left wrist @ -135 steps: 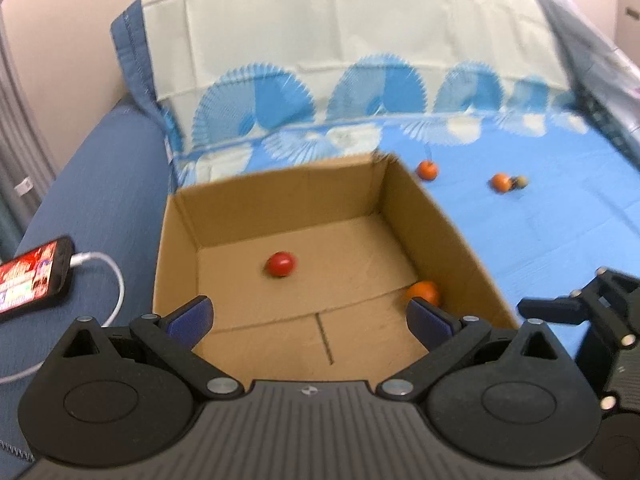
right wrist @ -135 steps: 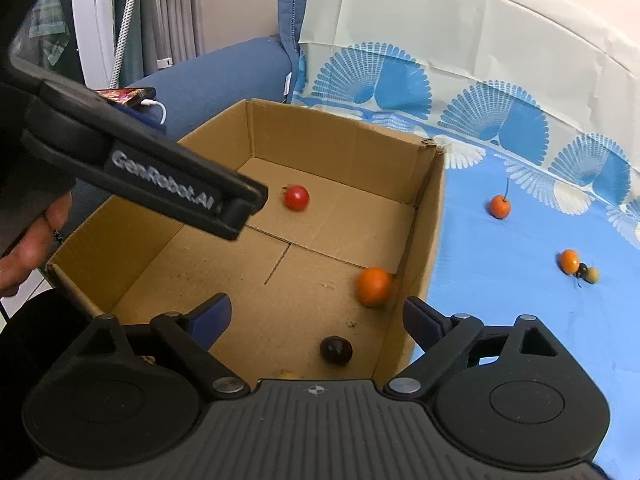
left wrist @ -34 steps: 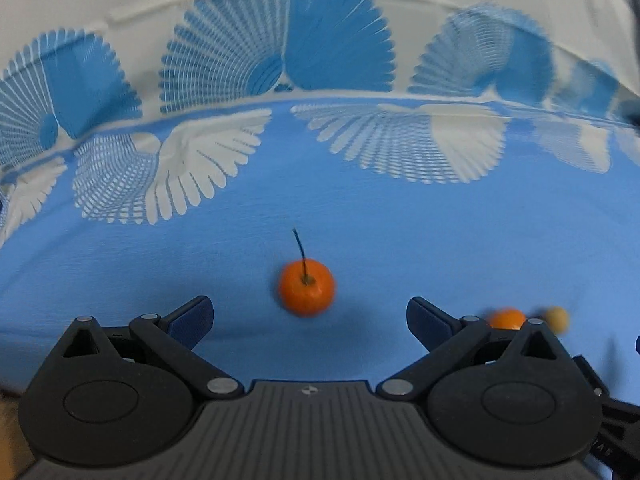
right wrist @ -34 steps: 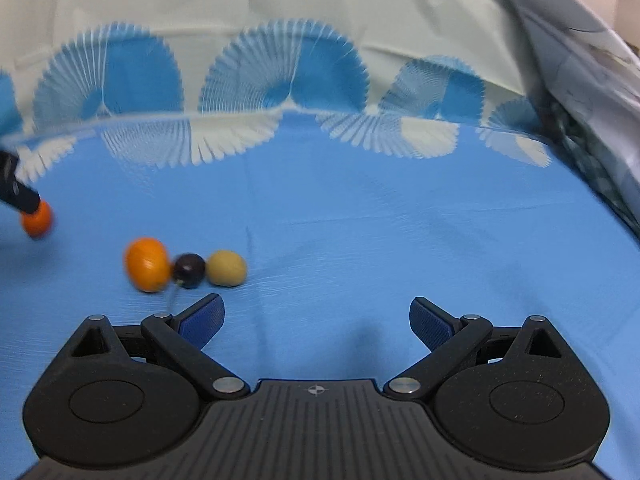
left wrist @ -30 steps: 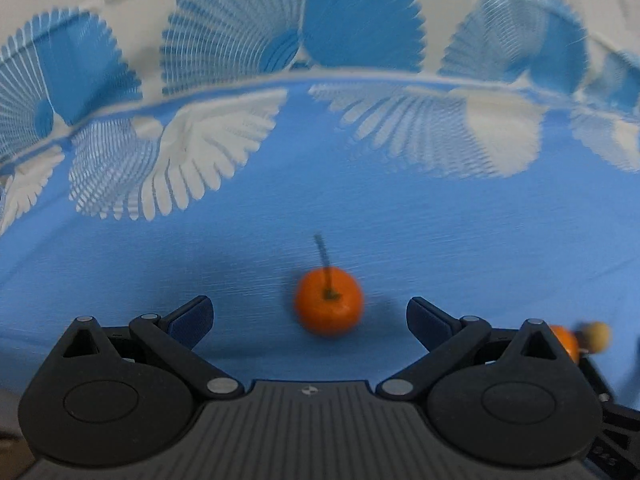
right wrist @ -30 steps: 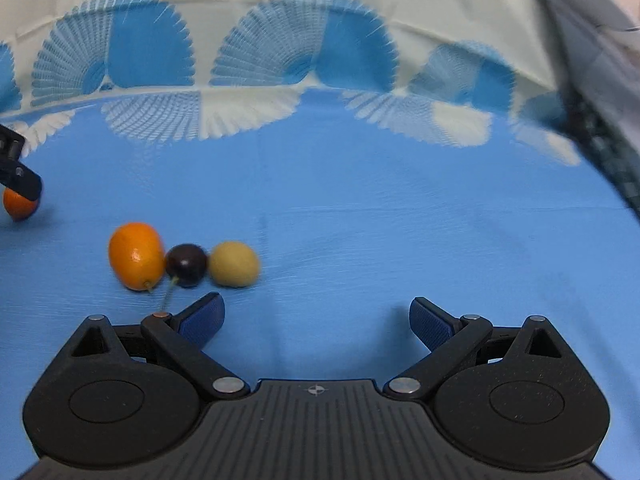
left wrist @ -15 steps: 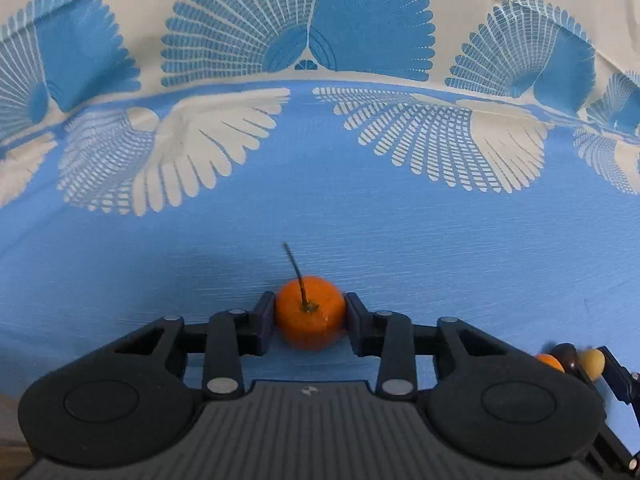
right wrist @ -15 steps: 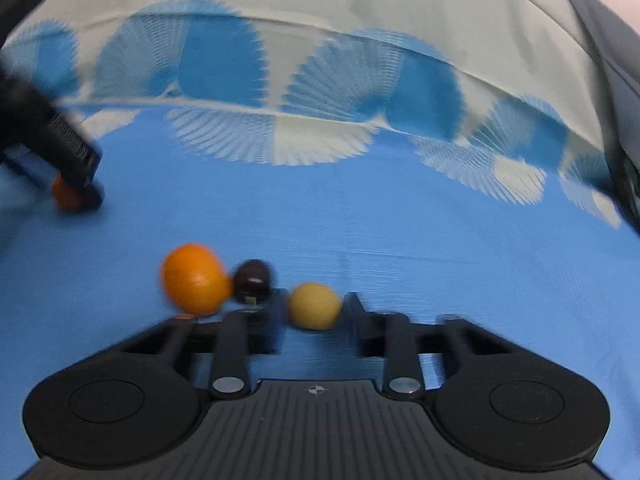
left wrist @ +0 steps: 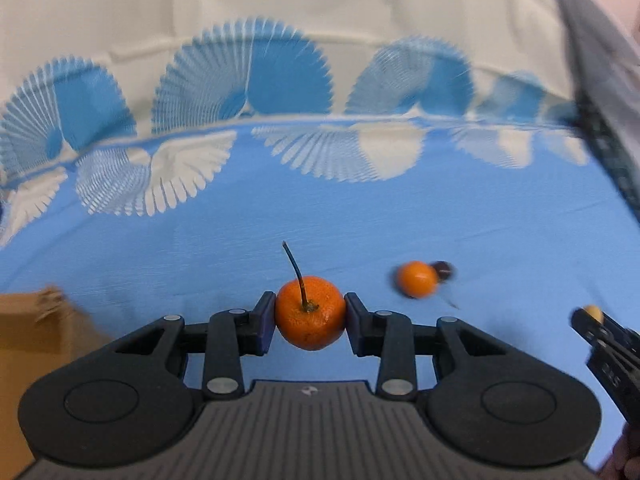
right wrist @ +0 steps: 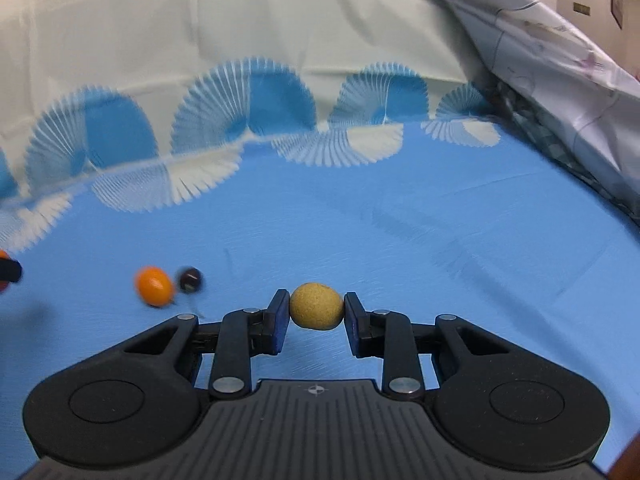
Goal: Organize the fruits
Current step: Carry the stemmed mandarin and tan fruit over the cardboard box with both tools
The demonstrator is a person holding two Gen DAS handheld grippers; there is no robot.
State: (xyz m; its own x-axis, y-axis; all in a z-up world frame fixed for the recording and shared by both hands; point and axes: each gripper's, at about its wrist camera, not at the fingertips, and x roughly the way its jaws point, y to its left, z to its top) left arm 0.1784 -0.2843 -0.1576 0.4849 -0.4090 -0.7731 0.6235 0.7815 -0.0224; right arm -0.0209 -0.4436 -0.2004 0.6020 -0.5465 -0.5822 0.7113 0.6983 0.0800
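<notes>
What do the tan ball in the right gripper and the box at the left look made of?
Tan ball: looks like a small fruit with a dull, finely speckled rough skin, no shine; it could equally be cork. Box: plain brown corrugated cardboard by its matte face and frayed corner, though blurred.

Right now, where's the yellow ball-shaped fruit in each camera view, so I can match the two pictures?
Left wrist view: far right edge, low, the yellow fruit peeks out at the tip of the right tool.
Right wrist view: centre, low, the same fruit is clamped between the tool's pads.
Shared landmark: the loose orange fruit with the dark fruit beside it on the blue sheet.
</notes>
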